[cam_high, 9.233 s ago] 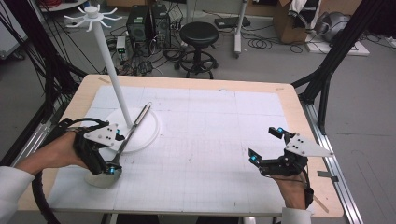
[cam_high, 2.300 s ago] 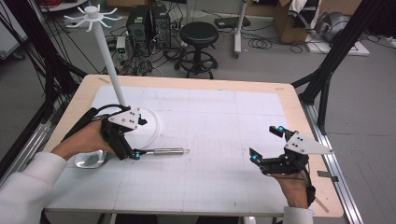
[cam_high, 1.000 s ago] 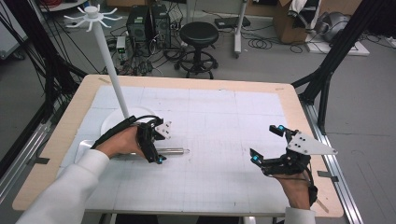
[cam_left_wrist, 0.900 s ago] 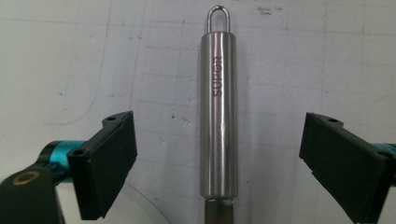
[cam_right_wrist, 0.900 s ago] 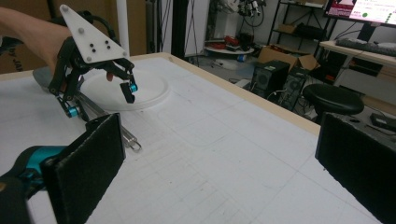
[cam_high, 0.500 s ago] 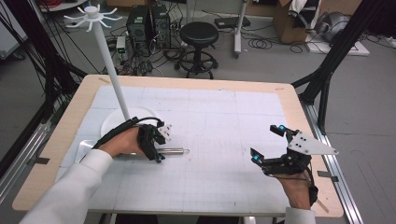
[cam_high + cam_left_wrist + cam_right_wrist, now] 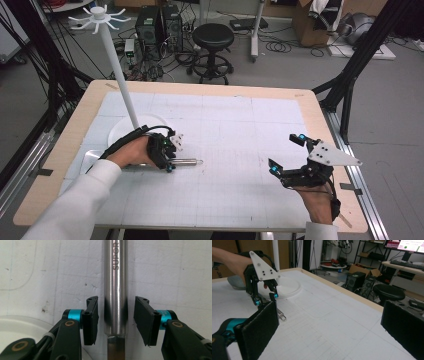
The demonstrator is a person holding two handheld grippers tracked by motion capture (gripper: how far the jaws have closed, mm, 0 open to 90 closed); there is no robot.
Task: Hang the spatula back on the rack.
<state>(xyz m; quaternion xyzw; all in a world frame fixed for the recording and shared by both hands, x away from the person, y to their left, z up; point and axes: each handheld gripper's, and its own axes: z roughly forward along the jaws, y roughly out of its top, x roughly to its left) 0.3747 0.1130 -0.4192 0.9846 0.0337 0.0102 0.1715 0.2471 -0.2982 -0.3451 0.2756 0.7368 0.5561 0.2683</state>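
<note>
A steel ladle lies flat on the white mat, its handle [image 7: 189, 162] pointing right and its bowl [image 7: 91, 156] to the left. My left gripper [image 7: 167, 157] straddles the handle. In the left gripper view the handle [image 7: 115, 277], stamped SUPOR, runs between the two pads [image 7: 90, 320]. A narrow gap shows on each side, so the pads are not pressing on it. The jaws have just been closing around it. My right gripper [image 7: 285, 152] rests open near the table's front right with nothing between its pads [image 7: 262, 325].
A white stand rises at the back left: a round base [image 7: 131, 127], a slanted pole [image 7: 117, 65] and a spoked top [image 7: 99, 15]. The base sits just behind my left hand. The wooden table edge [image 7: 340, 165] runs close to my right gripper.
The left gripper let go of the ladle near its bowl, shifted right along the lying handle and lowered over it. Its jaws have narrowed around the handle. The right gripper has stayed put.
</note>
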